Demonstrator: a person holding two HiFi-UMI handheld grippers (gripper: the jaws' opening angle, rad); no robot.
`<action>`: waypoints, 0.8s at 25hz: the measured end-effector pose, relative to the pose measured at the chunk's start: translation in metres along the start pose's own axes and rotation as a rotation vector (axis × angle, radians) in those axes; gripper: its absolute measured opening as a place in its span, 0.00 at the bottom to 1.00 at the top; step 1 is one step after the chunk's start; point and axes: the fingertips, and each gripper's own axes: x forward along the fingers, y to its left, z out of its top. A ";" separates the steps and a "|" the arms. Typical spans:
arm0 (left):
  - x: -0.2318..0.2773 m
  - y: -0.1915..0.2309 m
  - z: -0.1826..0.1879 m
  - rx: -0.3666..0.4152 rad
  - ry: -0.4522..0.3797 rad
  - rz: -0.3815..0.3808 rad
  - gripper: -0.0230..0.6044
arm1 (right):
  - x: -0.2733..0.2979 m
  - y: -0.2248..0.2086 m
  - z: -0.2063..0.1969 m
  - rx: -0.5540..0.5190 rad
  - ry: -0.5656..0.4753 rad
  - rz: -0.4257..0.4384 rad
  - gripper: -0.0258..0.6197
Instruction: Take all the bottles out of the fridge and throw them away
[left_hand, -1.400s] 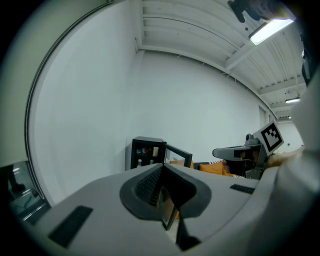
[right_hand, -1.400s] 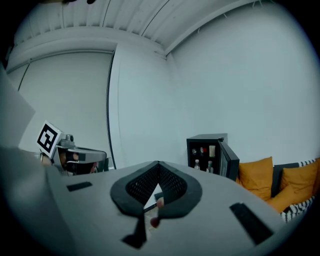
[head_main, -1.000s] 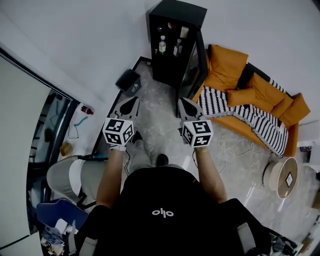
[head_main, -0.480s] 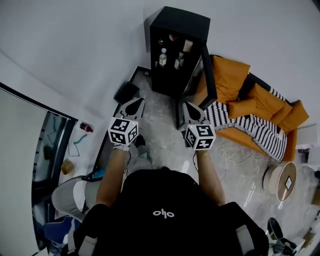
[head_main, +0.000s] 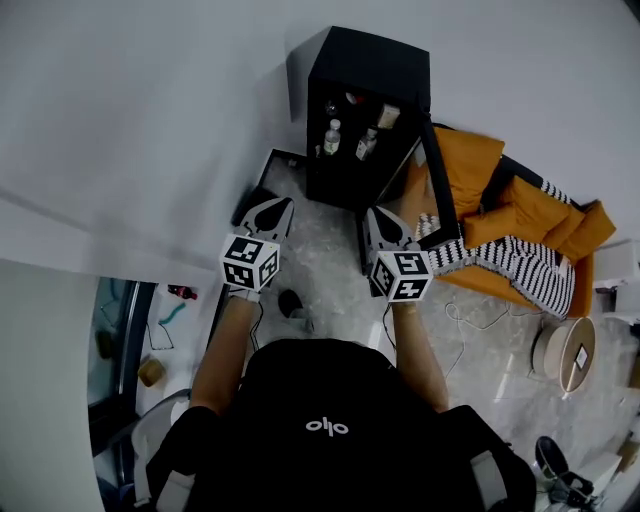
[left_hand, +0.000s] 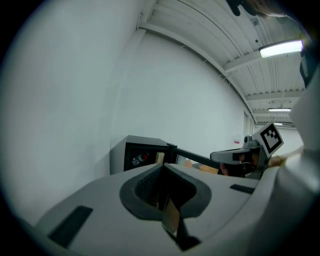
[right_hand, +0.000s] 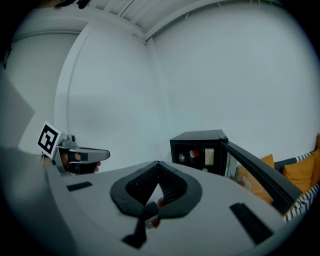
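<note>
Plainly the fridge (head_main: 368, 72) is the big hazard. It stands well ahead of us against the wall (head_main: 150, 120), and its door (head_main: 441, 185) hangs open on the right, reaching out toward the sofa (head_main: 530, 212). We judge that the right gripper (head_main: 374, 212) could clip the door's edge on the way in, since it lines up nearest that side. Both it and the left gripper (head_main: 274, 205) have their fingers closed together on nothing, so they must part before reaching a shelf; pushed in closed, they would knock things over instead of taking them. The bottles (head_main: 331, 137) stand inside on the shelves, close beside a carton (head_main: 388, 115) and other small items. A wide reach might topple a neighbour or drag the wrong thing out. A loose cable (head_main: 470, 320) near the sofa could catch a foot if we drift right.

No desk here: everything sits on a pale marbled floor (head_main: 325, 255) under plain white walls. A striped blanket (head_main: 510, 262) drapes the orange sofa, with a round stool (head_main: 563, 352) beyond. We see no bin.
</note>
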 end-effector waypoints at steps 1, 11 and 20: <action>0.005 0.009 0.001 0.000 0.003 -0.009 0.04 | 0.009 0.000 0.002 0.001 0.002 -0.010 0.04; 0.032 0.063 0.012 0.011 0.016 -0.093 0.04 | 0.056 -0.013 0.011 0.036 -0.004 -0.131 0.04; 0.074 0.074 0.021 0.024 -0.003 -0.130 0.04 | 0.077 -0.045 0.012 0.060 -0.020 -0.203 0.04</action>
